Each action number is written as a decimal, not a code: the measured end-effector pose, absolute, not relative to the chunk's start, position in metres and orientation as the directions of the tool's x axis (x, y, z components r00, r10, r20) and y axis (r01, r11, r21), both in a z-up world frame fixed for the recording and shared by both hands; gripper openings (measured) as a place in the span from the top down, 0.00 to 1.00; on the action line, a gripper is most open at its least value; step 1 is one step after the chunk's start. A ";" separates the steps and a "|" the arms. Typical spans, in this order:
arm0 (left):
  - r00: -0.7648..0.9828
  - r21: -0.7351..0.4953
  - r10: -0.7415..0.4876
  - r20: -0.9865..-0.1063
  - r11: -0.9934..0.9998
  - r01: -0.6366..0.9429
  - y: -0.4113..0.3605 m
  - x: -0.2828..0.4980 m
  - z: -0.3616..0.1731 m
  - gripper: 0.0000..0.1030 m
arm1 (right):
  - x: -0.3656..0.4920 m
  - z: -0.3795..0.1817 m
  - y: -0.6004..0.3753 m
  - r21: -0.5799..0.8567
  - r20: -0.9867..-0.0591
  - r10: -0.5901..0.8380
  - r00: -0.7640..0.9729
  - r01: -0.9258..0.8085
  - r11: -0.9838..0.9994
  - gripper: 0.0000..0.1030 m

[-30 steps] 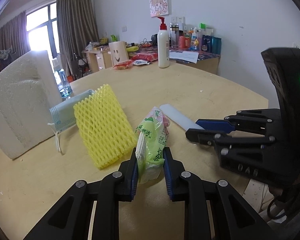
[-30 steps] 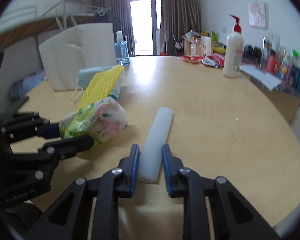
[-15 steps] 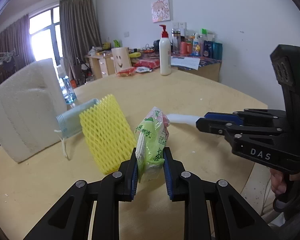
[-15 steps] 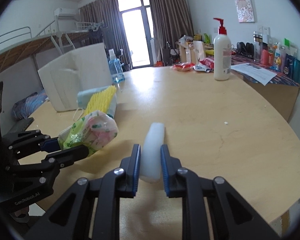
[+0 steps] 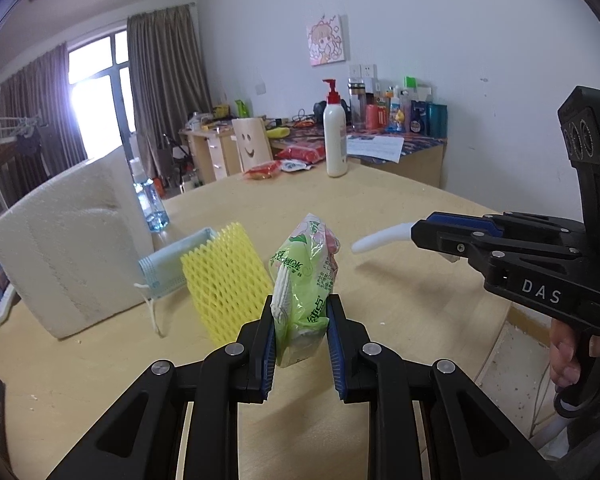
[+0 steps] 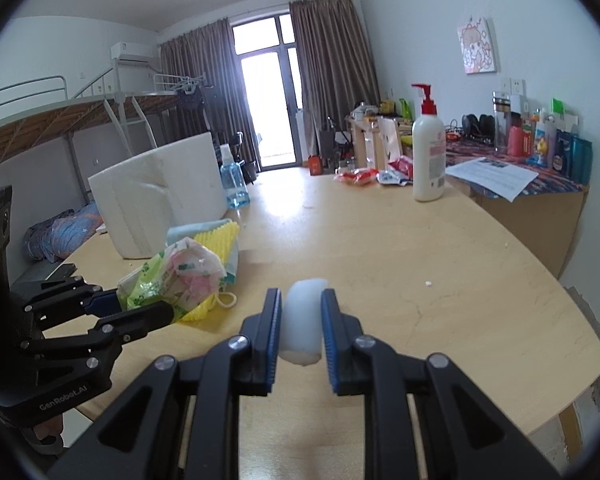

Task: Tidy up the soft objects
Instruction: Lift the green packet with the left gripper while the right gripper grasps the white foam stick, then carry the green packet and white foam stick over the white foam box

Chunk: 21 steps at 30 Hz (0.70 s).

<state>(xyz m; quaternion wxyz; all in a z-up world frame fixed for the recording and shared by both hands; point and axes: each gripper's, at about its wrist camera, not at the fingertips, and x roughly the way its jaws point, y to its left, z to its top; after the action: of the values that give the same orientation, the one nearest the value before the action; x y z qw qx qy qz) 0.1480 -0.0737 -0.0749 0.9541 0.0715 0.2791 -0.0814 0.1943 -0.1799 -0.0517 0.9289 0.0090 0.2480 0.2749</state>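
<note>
My left gripper (image 5: 300, 312) is shut on a green tissue pack (image 5: 305, 276), held above the round wooden table (image 5: 380, 208). The pack (image 6: 180, 276) and left gripper (image 6: 140, 308) also show at the left of the right wrist view. My right gripper (image 6: 301, 308) is shut on a white foam strip (image 6: 303, 322), lifted off the table and pointing away from the camera. In the left wrist view the strip (image 5: 380, 236) sticks out of the right gripper (image 5: 424, 232). A yellow foam net (image 5: 226, 276) and a blue face mask (image 5: 168, 268) lie beside a big white foam block (image 5: 68, 240).
A white pump bottle (image 6: 428, 160) stands at the table's far right, snack packets (image 6: 364, 176) next to it. A blue spray bottle (image 6: 232, 182) stands behind the foam block. A cluttered side shelf (image 6: 540, 168) runs along the right wall. A hand (image 5: 568, 356) grips the right tool.
Both grippers have risen with their loads. The white foam strip has left the table and now points away from the right camera. The tissue pack hangs higher over the table.
</note>
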 end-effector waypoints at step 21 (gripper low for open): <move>0.891 0.104 0.021 -0.453 0.994 0.029 -0.013 0.102 -0.051 0.77 | 0.173 -0.029 -0.119 0.119 -0.372 0.637 0.675 -0.646 0.754 0.77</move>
<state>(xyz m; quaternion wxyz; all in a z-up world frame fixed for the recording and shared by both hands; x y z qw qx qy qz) 0.1024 -0.0132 -0.0513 0.9710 0.0541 0.2330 -0.0021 0.1730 -0.1194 -0.0288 0.9150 -0.0112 0.1990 0.3507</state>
